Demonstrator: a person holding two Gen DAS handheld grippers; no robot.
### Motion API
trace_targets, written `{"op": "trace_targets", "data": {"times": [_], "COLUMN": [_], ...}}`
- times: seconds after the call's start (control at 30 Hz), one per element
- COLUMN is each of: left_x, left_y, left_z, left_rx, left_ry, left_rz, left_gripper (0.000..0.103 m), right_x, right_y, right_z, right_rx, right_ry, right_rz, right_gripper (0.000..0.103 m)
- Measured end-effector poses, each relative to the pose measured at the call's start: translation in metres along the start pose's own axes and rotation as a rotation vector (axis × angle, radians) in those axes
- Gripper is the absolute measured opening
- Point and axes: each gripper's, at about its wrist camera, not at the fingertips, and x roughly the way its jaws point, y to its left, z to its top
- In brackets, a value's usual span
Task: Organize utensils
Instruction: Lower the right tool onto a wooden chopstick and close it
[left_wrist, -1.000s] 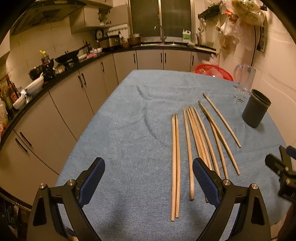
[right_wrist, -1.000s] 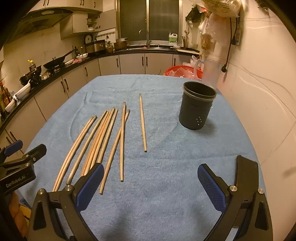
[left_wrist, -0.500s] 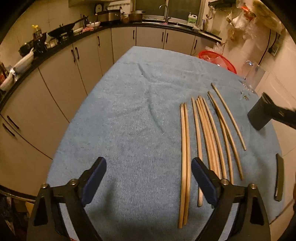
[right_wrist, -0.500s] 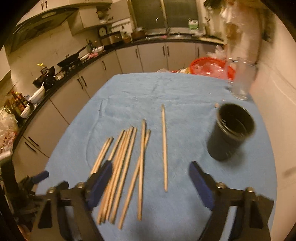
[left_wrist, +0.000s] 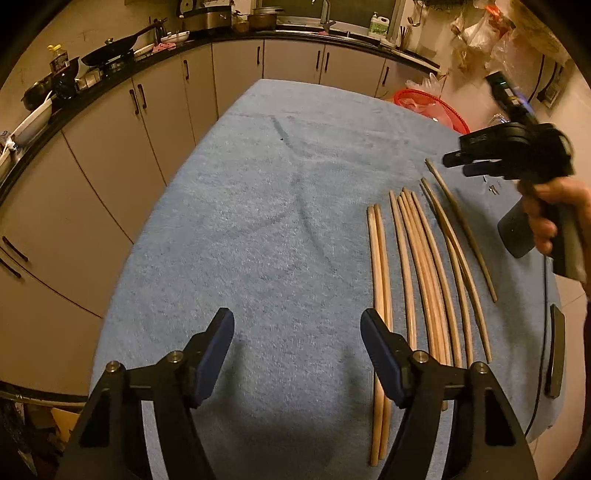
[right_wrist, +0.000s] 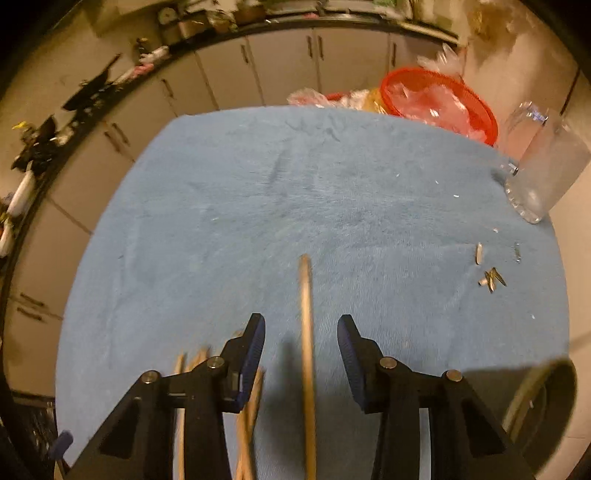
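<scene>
Several wooden chopsticks (left_wrist: 424, 266) lie side by side on the blue cloth (left_wrist: 277, 221). My left gripper (left_wrist: 297, 343) hovers just left of them, its jaws closing with nothing between them; the nearest pair (left_wrist: 380, 280) passes by its right finger. My right gripper (right_wrist: 301, 347), held by a hand (left_wrist: 550, 210), straddles the far end of a single chopstick (right_wrist: 306, 314). Its jaws are closing, and the pads stand clear of the stick on both sides. The black cup (right_wrist: 546, 406) is blurred at the lower right.
A clear glass jug (right_wrist: 539, 166) stands at the table's far right corner, with small metal bits (right_wrist: 493, 277) near it. A red basket (right_wrist: 436, 99) sits beyond the table. A dark flat strip (left_wrist: 556, 350) lies by the right edge. Kitchen cabinets (left_wrist: 110, 155) run along the left.
The right gripper has swept forward over the table to the single chopstick's far end, and its jaws have narrowed a lot. The left gripper has tipped down, edged forward and narrowed a little.
</scene>
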Motion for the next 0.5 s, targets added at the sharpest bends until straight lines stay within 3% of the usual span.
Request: {"op": "trace_targets", "data": {"times": [0.1, 0.2, 0.33, 0.4, 0.5], "left_x": [0.003, 0.006, 0.009, 0.013, 0.021], "left_y": [0.002, 0.004, 0.001, -0.002, -0.010], "left_z": [0.003, 0.006, 0.011, 0.016, 0.026], "left_rx": [0.007, 0.007, 0.016, 0.024, 0.043], "left_ry": [0.013, 0.017, 0.035, 0.064, 0.087], "left_rz": [-0.022, -0.029, -0.041, -0.058, -0.060], "left_gripper": [0.072, 0.072, 0.072, 0.072, 0.068], "right_x": [0.015, 0.029, 0.036, 0.032, 0.016], "right_y": [0.003, 0.007, 0.012, 0.013, 0.008], "right_z": [0.011, 0.014, 0.016, 0.012, -0.003], "right_rx": [-0.004, -0.025, -0.055, -0.052, -0.014], "right_ry": [0.027, 0.053, 0.053, 0.042, 0.011], "right_rz": [-0.008, -0.016, -0.055, -0.063, -0.018], "right_gripper": [0.044, 0.026, 0.025, 0.008, 0.007]}}
